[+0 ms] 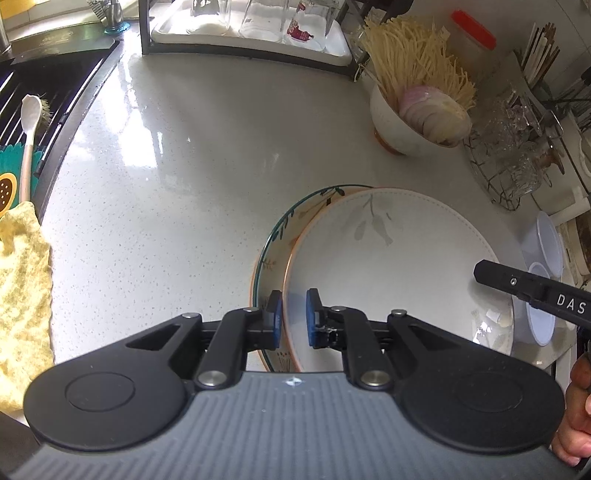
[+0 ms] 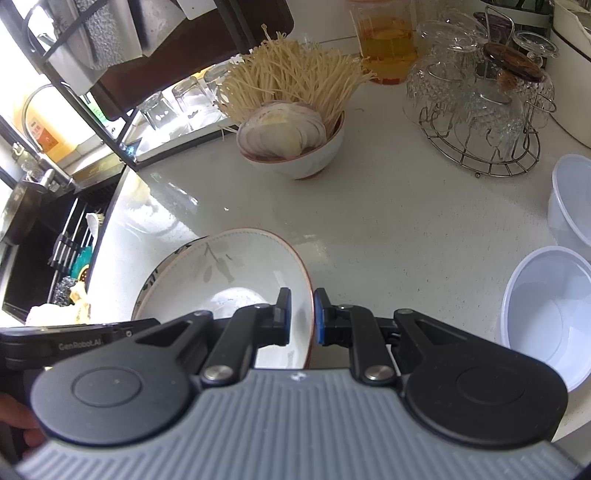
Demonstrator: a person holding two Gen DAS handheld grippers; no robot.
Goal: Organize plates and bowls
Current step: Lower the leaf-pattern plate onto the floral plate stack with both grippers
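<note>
A white plate with a faint leaf print and orange rim point(image 1: 399, 266) sits on top of a second plate with a green-leaf rim point(image 1: 280, 236) on the pale counter. My left gripper point(image 1: 293, 319) is shut on the white plate's near left rim, one blue pad on each side. My right gripper point(image 2: 301, 317) is shut on the same plate's right rim point(image 2: 236, 273); its body shows in the left wrist view point(image 1: 535, 291). Two white plastic bowls point(image 2: 550, 317) stand to the right of the plates.
A ceramic bowl of enoki mushrooms and sliced onion point(image 2: 291, 147) stands behind the plates. A wire rack of glass cups point(image 2: 480, 107) is at the back right. A glass tray rack point(image 1: 251, 33) and the dark sink point(image 1: 40, 99) lie at the left. A yellow cloth point(image 1: 22, 280) hangs at the left edge.
</note>
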